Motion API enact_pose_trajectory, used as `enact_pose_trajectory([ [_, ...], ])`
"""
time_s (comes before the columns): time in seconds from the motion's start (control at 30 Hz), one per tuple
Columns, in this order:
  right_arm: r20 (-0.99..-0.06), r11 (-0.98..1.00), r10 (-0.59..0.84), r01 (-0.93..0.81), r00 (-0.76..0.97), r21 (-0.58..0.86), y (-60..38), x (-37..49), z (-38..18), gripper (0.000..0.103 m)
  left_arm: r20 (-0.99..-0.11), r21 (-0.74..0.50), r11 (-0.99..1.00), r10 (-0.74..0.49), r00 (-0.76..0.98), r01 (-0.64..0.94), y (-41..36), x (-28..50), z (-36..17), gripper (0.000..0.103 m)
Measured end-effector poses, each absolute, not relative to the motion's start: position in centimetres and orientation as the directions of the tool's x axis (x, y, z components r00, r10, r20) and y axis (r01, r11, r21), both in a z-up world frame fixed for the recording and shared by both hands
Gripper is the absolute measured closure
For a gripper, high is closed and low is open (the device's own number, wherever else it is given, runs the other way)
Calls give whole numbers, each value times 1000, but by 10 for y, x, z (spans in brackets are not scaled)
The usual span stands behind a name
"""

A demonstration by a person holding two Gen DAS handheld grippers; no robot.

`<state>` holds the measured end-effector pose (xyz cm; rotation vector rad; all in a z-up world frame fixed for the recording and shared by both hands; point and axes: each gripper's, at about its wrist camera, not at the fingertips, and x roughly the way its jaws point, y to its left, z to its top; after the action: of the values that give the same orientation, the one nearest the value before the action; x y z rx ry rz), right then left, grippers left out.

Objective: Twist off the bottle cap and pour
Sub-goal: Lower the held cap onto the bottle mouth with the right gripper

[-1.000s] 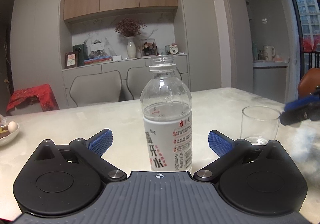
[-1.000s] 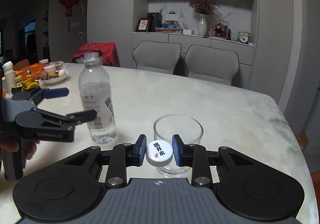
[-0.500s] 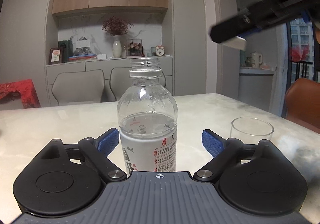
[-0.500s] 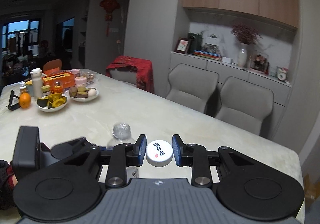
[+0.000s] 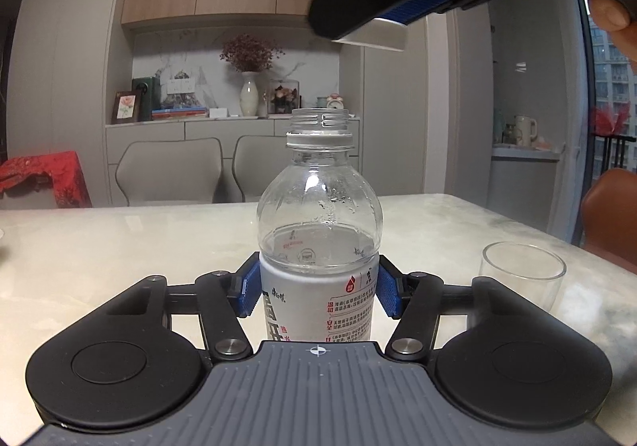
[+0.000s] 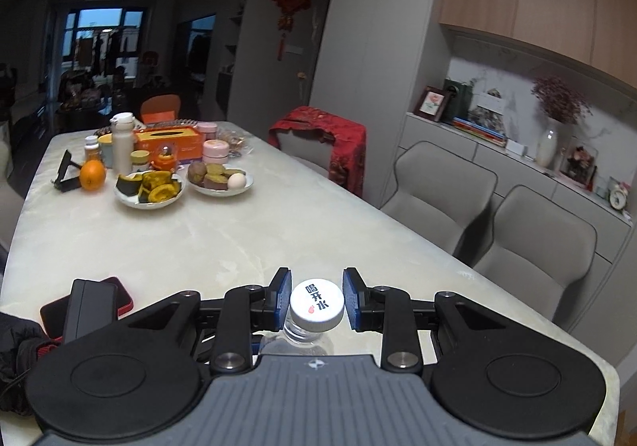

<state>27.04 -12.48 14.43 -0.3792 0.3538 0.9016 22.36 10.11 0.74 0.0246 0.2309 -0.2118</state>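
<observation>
Between the blue pads of my left gripper [image 5: 317, 292], the uncapped bottle [image 5: 318, 231] stands upright on the table [image 5: 119, 239], clamped at its label. The glass [image 5: 523, 274] sits at 3 o'clock. My right gripper [image 6: 316, 300], overhead at 1 o'clock, grasps the cap [image 6: 317, 304]; the bottle beneath is mostly hidden.

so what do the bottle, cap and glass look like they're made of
Bottle: clear thin plastic, ribbed shoulder, droplets inside, glossy printed label. Cap: white opaque plastic, printed top. Glass: looks like clear glass, with a smooth, thick-looking rim, though clear plastic can't be excluded.
</observation>
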Motion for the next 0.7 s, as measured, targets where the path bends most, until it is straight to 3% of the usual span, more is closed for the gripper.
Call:
enact_pose_trajectory([
  [0.4,-455,468,739,-864,497,-185,-118,278,125,72,-228,2,980,-195,954,200,82,214,-2,46],
  [0.7,-475,476,752,-875,457,-87,-122,296,125,72,-232,2,980,-195,953,201,78,214,-4,46],
])
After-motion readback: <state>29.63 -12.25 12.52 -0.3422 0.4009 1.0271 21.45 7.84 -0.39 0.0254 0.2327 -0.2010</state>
